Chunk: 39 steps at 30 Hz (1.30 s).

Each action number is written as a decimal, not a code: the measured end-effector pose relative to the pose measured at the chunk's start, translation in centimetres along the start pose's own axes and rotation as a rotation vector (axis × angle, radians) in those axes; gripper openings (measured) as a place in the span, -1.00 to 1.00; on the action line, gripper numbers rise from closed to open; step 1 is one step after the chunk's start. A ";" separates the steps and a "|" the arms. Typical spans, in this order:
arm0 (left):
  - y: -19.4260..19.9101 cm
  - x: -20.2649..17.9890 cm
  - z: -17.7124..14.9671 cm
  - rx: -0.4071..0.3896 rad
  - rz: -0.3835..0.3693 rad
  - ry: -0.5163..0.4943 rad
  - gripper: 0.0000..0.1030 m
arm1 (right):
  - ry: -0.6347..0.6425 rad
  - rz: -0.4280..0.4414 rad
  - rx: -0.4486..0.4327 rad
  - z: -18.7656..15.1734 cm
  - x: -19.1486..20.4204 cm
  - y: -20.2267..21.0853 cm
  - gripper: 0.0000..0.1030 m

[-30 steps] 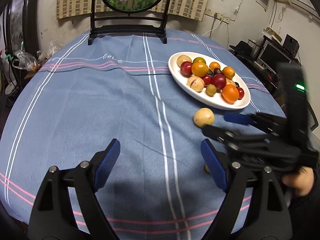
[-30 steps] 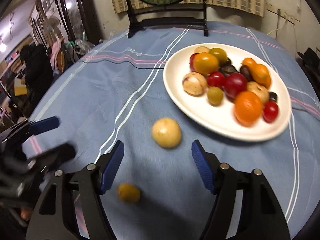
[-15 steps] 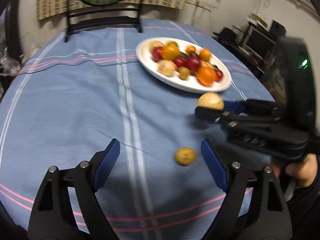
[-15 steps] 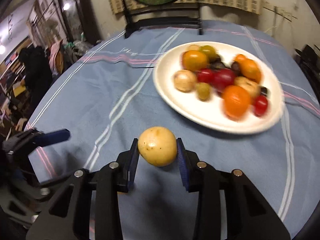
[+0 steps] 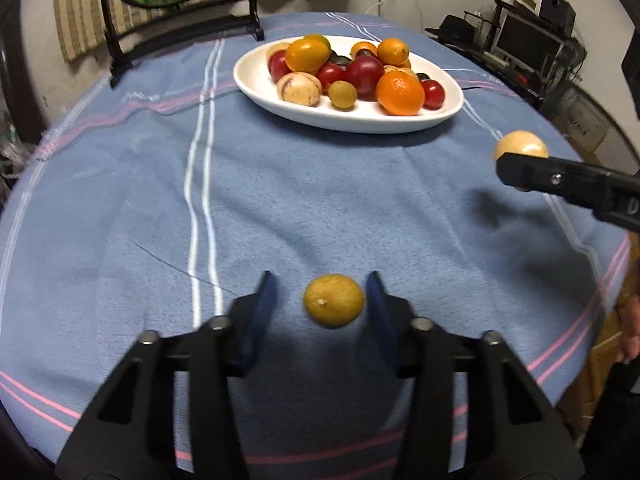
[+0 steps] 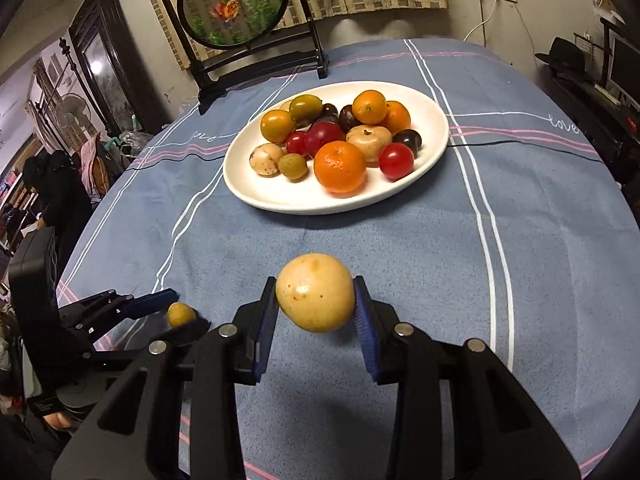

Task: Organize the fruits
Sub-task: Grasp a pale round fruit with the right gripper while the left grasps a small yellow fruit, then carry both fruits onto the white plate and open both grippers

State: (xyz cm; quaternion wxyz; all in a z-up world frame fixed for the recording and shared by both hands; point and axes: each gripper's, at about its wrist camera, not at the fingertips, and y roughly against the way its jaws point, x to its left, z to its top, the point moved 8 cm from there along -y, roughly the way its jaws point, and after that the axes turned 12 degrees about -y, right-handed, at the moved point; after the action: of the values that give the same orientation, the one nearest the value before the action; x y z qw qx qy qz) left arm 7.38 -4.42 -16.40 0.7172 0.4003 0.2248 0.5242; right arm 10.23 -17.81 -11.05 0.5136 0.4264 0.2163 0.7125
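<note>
A white oval plate [image 5: 448, 114] [image 6: 256, 196] holds several fruits: oranges, red and dark ones, pale ones. My right gripper [image 6: 315, 312] is shut on a pale yellow round fruit [image 6: 315, 292] and holds it above the blue cloth, short of the plate; this fruit also shows in the left wrist view [image 5: 520, 145]. My left gripper [image 5: 320, 304] has its blue pads on either side of a small yellow-orange fruit [image 5: 334, 306] [image 6: 181, 314]; the right pad touches it, a narrow gap shows on the left.
The round table wears a blue tablecloth [image 5: 320, 200] with white and pink stripes. A black-framed round screen on a stand [image 6: 240, 4] sits at the far edge. A thin black cable [image 6: 520, 145] runs from behind the plate to the right.
My right gripper has risen with the pale fruit and stays shut on it. My left gripper has moved forward over the small yellow fruit and its jaws have narrowed around it.
</note>
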 end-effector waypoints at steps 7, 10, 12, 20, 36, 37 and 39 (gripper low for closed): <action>1.3 -0.1 0.0 -0.031 -0.040 0.020 -0.46 | 0.008 0.012 -0.011 -0.1 0.5 0.6 -0.27; 1.8 -0.1 0.3 -0.042 -0.049 0.023 -0.46 | 0.011 0.013 -0.012 -0.1 0.6 0.6 -0.27; 2.2 0.0 0.6 -0.055 -0.051 0.024 -0.46 | 0.013 0.015 -0.010 -0.2 0.7 0.6 -0.27; 3.0 1.3 3.6 -0.092 -0.055 0.035 -0.46 | 0.029 0.033 -0.004 -0.3 1.4 0.3 -0.27; -4.7 3.2 19.7 -0.051 -0.104 0.083 -0.45 | 0.075 -0.049 -0.029 10.3 0.1 -3.7 -0.27; -5.5 3.2 20.0 -0.037 -0.114 0.095 -0.45 | 0.066 -0.051 -0.021 10.8 -0.1 -4.3 -0.27; -6.7 3.1 20.2 -0.023 -0.124 0.101 -0.45 | 0.048 -0.044 -0.009 11.3 -0.6 -5.1 -0.27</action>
State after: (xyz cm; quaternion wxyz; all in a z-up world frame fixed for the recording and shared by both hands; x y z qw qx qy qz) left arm 27.30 -9.21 -9.80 0.7407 0.3503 0.2789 0.5008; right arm 22.43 -17.86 -8.95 0.5258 0.4019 0.2348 0.7120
